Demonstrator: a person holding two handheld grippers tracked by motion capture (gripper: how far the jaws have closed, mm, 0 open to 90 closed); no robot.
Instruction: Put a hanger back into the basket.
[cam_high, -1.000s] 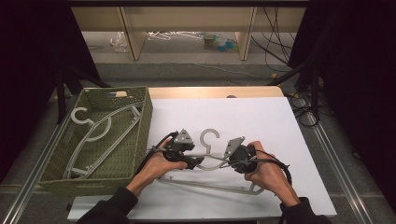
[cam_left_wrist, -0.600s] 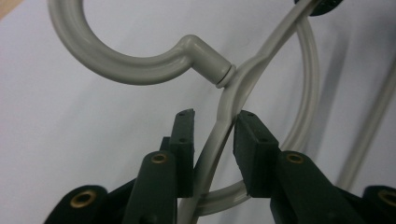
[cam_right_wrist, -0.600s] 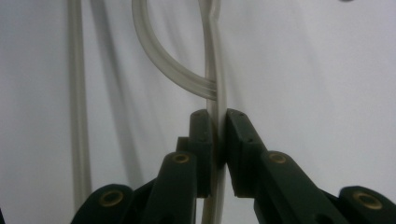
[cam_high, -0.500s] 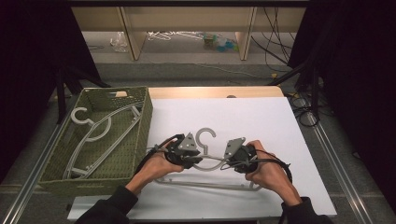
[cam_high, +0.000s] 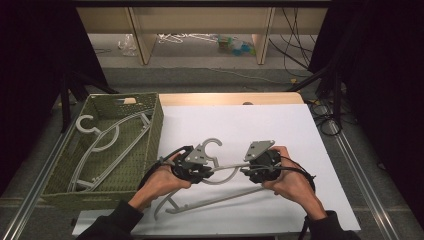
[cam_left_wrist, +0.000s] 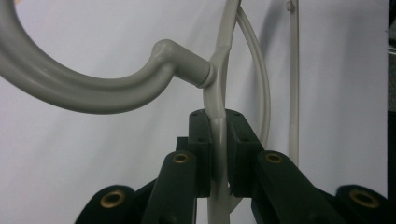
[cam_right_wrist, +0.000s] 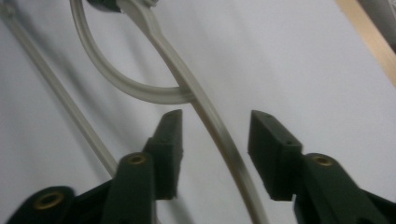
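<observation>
Writing: none legible | grey plastic coat hanger (cam_high: 220, 172): partly lifted off white bench (cam_high: 280, 125) | left gripper (cam_left_wrist: 218, 154): jaws clenched on its shoulder beside hook | right gripper (cam_right_wrist: 215, 154): jaws just opening, released, straddling the arm.

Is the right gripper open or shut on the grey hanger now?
Open. The right gripper has just been opening; its jaws stand apart on either side of the hanger arm, with white table visible in both gaps.

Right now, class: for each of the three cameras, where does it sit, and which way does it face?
High view: above the table's near edge, looking forward and down; forearms, both hands.
Left gripper view: on the left gripper, along its jaws, clamped on the grey hanger.
Right gripper view: on the right gripper, jaws just opening around the hanger's arm.
All share that hanger.
</observation>
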